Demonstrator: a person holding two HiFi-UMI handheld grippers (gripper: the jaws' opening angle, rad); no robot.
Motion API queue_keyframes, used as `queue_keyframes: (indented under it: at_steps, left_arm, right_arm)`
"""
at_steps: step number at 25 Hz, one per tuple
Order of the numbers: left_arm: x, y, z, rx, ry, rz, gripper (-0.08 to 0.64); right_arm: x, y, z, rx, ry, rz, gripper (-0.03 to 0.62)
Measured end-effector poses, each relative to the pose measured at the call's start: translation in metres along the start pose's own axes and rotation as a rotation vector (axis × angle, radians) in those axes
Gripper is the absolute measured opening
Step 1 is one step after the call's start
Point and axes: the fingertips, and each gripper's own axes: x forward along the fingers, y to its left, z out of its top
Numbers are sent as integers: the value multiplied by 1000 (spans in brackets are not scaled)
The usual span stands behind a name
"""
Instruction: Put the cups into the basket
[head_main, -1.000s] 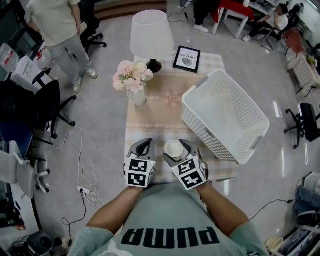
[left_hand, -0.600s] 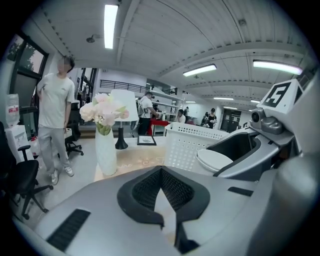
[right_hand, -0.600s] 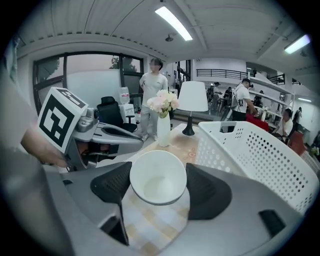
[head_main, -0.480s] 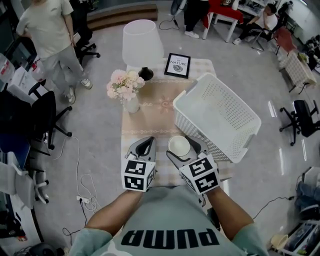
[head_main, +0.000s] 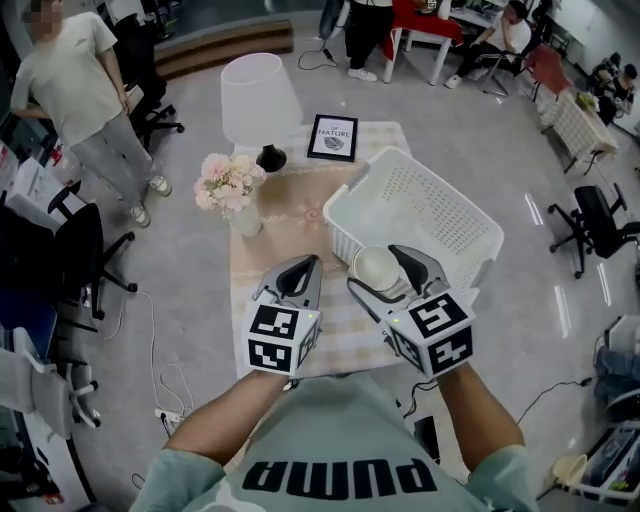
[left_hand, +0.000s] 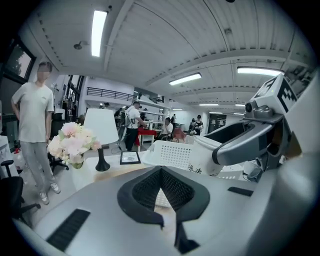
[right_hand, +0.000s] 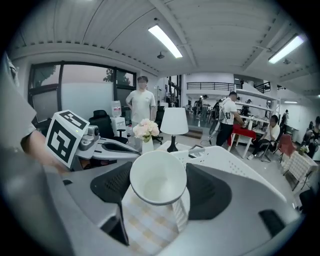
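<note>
Cup (head_main: 377, 268) position is the change: over the last second you've carried it from well short of the basket (head_main: 455, 215) right up to the basket's near rim. The carry looks nearly done, and what's left is getting the cup past the rim and letting go.

Your right gripper (head_main: 385, 272) pinches the cup, one jaw on each side of its body. The cup's mouth faces back along the jaws and it's empty inside. Your left gripper (head_main: 292, 278) hangs just left of the basket's near corner, jaws pressed together on nothing.

No cup shows in the basket yet, though the strip inside the near rim is hidden behind the cup and gripper. The vase (head_main: 243, 222), left of the basket, holds pink flowers — not part of the task.
</note>
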Motion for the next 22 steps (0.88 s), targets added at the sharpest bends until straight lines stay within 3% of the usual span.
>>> queue_keyframes:
  at_steps: [9,22]
  left_arm:
    - [37,-26,45,51,-31,-68,2]
    - [92,-36,69,81,-4,-91,2]
  right_arm:
    - [-21,-72,14,77,-26,-106,350]
    - [-4,-141,-13,158,49,-220,350]
